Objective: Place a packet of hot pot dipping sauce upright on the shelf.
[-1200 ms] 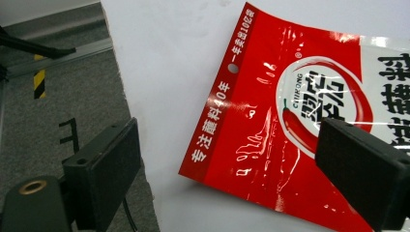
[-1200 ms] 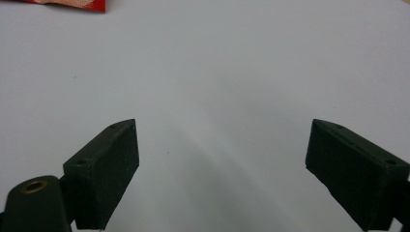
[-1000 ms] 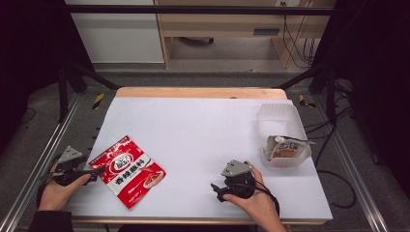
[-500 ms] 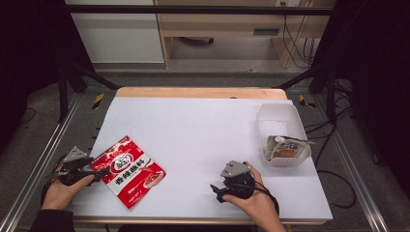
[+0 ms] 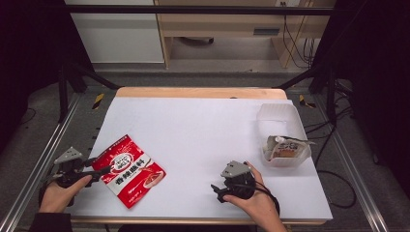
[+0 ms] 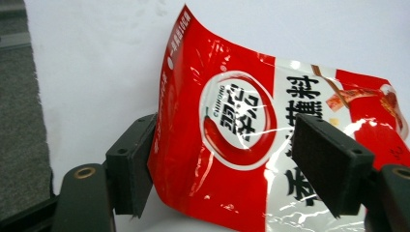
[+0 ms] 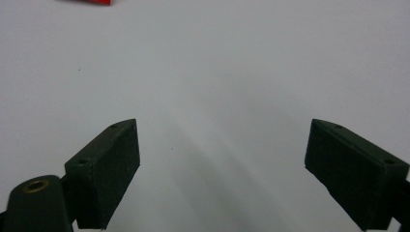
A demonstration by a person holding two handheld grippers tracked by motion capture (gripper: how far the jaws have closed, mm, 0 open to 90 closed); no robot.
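A red seasoning packet [image 5: 128, 169] with a chili emblem and white label lies flat near the front left corner of the white bench [image 5: 203, 130], its long side running slantwise toward the front edge. The left tool [image 5: 94, 166], held in a hand [image 5: 60, 193] at the bench's left edge, reaches in from that side with the packet's nearest corner between its jaws. In the left gripper view the packet [image 6: 241, 130] fills the gap between the two black pads; the left edge of the packet curls up against the left-hand pad, while the right-hand pad stands over the printed face and whether it presses on the foil cannot be told. The jaws have just been closing, with the packet between them, and they are not yet clamped on it. The right tool [image 5: 217, 188] rests near the front edge, right of the middle, gripped by the other hand [image 5: 256, 200], well apart from the packet. In the right gripper view the right tool [image 7: 222, 164] has its jaws spread wide over bare white bench [image 7: 217, 72] with nothing between them. At the right edge sits a clear plastic tub [image 5: 280, 116] holding a small wrapped snack [image 5: 285, 147].
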